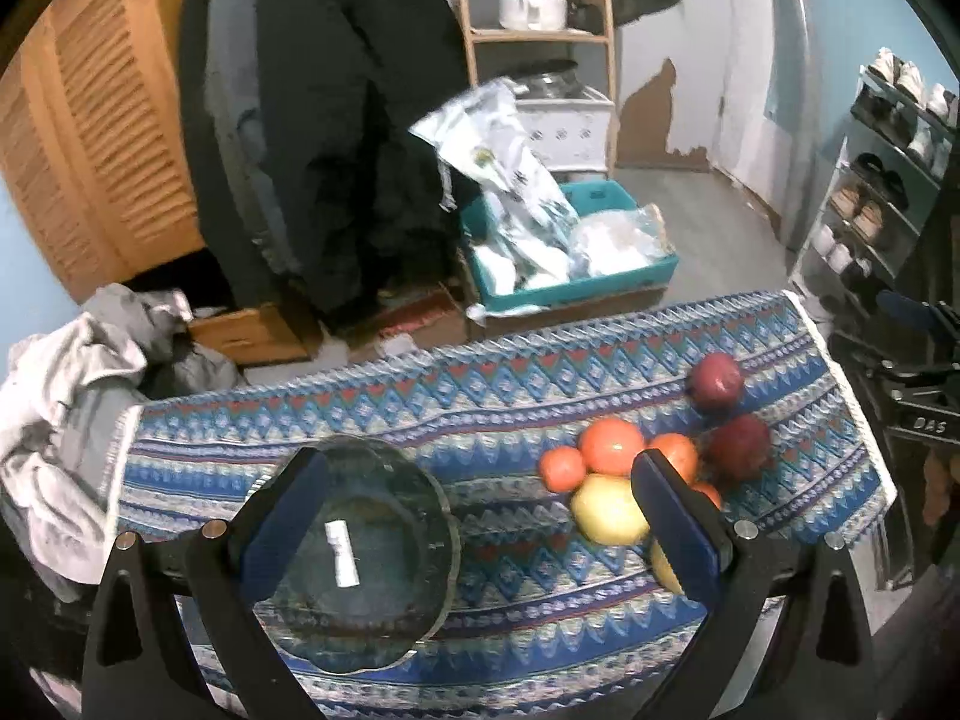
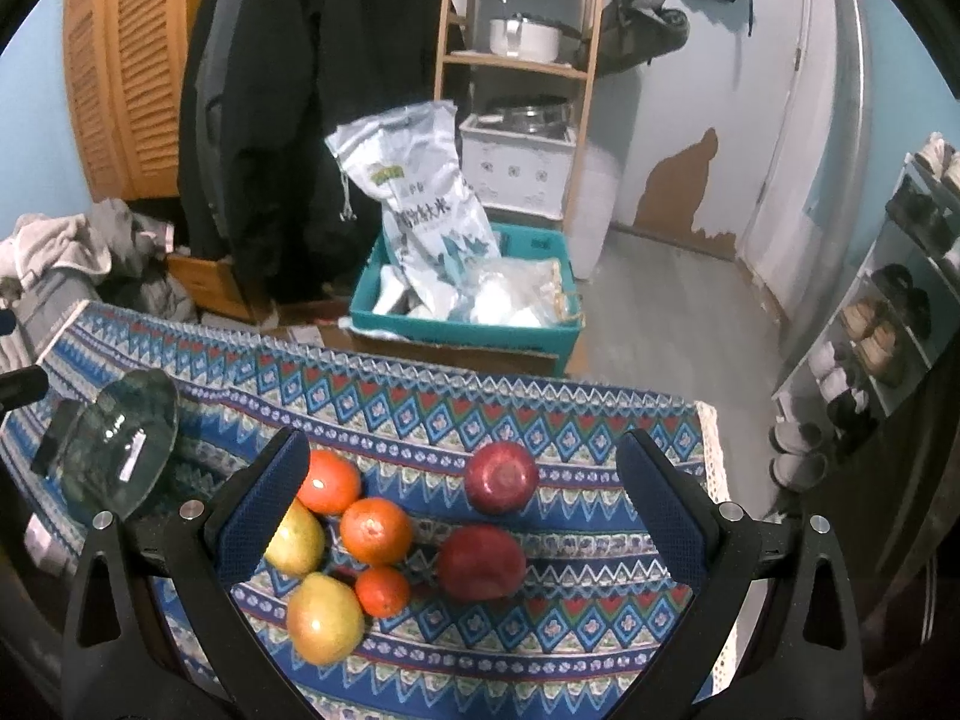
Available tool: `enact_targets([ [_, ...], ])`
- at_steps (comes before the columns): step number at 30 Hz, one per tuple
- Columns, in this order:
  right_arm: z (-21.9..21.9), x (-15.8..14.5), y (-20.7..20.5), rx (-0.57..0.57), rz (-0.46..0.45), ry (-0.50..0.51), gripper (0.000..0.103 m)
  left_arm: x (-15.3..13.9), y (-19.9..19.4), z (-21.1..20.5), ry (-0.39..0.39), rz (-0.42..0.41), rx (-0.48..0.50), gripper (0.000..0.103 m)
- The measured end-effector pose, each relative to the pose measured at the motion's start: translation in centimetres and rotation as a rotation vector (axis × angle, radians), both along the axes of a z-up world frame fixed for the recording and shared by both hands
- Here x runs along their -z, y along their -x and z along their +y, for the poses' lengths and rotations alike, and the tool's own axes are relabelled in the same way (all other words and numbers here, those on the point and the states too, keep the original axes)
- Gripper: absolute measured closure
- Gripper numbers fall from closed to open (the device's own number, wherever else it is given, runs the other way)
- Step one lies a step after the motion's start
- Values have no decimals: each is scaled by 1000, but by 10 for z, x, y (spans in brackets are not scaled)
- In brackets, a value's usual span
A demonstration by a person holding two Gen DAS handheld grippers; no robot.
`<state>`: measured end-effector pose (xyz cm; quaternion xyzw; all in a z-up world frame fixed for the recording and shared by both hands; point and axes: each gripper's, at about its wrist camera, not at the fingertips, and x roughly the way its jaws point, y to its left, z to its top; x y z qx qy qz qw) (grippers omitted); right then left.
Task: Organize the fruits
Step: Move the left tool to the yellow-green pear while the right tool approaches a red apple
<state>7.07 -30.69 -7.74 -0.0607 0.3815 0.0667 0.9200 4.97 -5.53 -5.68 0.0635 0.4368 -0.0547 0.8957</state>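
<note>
A clear glass bowl rests empty on the patterned cloth. My left gripper is open above it, its left finger in front of the bowl's left rim. To the right lie oranges, a yellow apple and two red apples. In the right wrist view my right gripper is open over the fruit. Between its fingers lie an orange, a small orange, a yellow-red apple and two red apples. The bowl is at the far left.
The cloth's fringed right edge drops to the floor. Beyond the table stand a teal crate holding a rice bag, a wooden shelf with a pot, hanging dark coats, piled clothes and a shoe rack.
</note>
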Motion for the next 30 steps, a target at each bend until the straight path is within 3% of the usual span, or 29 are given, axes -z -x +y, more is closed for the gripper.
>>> enact_targets([
  [11, -14, 27, -25, 22, 94, -24, 3, 46, -28, -48, 17, 135, 83, 1],
  [30, -32, 117, -46, 14, 303, 5, 3, 150, -60, -61, 45, 401, 44, 1],
])
